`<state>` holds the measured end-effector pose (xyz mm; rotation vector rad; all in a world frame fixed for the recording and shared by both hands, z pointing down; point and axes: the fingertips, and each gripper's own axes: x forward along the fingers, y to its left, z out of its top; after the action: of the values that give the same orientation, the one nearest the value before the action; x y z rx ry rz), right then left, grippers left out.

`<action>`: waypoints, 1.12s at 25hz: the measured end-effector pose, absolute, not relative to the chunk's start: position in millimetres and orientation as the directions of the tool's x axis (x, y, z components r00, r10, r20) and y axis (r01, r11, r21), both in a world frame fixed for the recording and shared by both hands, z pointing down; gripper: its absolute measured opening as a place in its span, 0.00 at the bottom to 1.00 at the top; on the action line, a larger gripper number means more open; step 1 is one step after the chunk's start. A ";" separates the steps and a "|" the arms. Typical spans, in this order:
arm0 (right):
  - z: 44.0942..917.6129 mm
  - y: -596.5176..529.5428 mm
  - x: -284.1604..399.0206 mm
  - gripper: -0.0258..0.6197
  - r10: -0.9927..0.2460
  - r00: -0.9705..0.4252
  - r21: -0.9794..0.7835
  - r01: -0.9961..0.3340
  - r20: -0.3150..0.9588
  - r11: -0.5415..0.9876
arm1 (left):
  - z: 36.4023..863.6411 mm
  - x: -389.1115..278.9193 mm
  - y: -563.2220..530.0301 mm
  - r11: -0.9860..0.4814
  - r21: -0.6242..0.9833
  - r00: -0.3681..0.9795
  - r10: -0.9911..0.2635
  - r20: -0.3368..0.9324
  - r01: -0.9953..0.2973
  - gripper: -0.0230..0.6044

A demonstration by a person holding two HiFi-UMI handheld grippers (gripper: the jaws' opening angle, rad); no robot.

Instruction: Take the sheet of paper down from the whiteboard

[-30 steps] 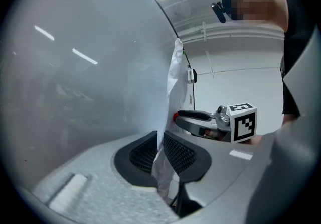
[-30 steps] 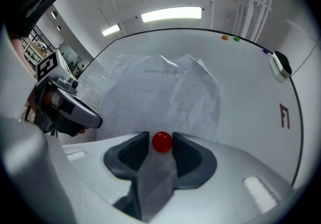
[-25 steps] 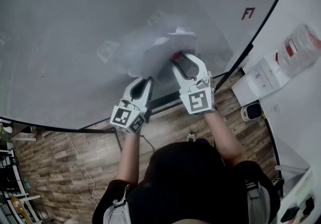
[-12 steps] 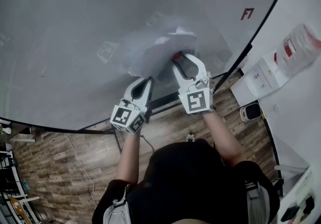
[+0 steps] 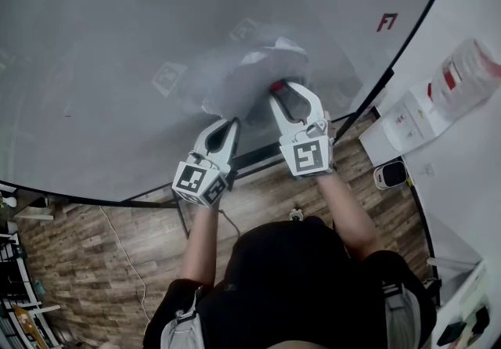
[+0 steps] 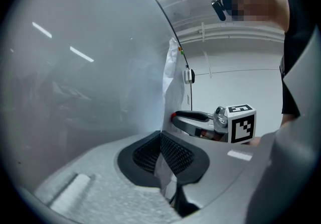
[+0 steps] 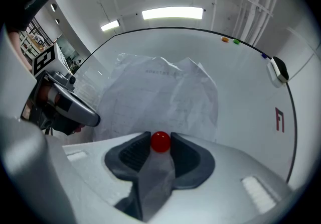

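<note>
The right gripper's [image 5: 290, 94] jaws have just been closing onto the small round red magnet [image 7: 160, 141], while the left gripper [image 6: 160, 137] pinches the crumpled white paper sheet [image 7: 160, 92].

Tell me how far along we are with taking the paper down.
Done: the left hand-held gripper is shut on the sheet of paper's lower edge, and the sheet already bulges off the whiteboard. In hand: the right hand-held gripper has just been closing on the red magnet pinning it, pads about touching. Left: pull the magnet off and lift the sheet away.
</note>
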<state>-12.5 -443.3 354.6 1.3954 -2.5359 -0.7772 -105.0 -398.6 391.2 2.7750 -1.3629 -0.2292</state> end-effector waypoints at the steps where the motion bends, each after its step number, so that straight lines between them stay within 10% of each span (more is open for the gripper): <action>1: 354.3 -443.3 -12.5 0.24 -0.819 -0.560 0.500 -0.747 -0.120 0.438 | 391.3 -105.2 -398.8 -0.613 0.105 0.603 -0.789 -0.115 -0.783 0.05; 28: 365.7 -417.4 -12.4 0.24 -0.813 -0.576 0.463 -0.746 -0.087 0.479 | 403.2 -109.2 -369.2 -0.629 0.135 0.620 -0.777 -0.104 -0.766 0.05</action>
<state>-12.4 -417.4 365.7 1.3659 -2.5754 -0.6960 -109.2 -369.2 403.2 2.7579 -1.3157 -0.2337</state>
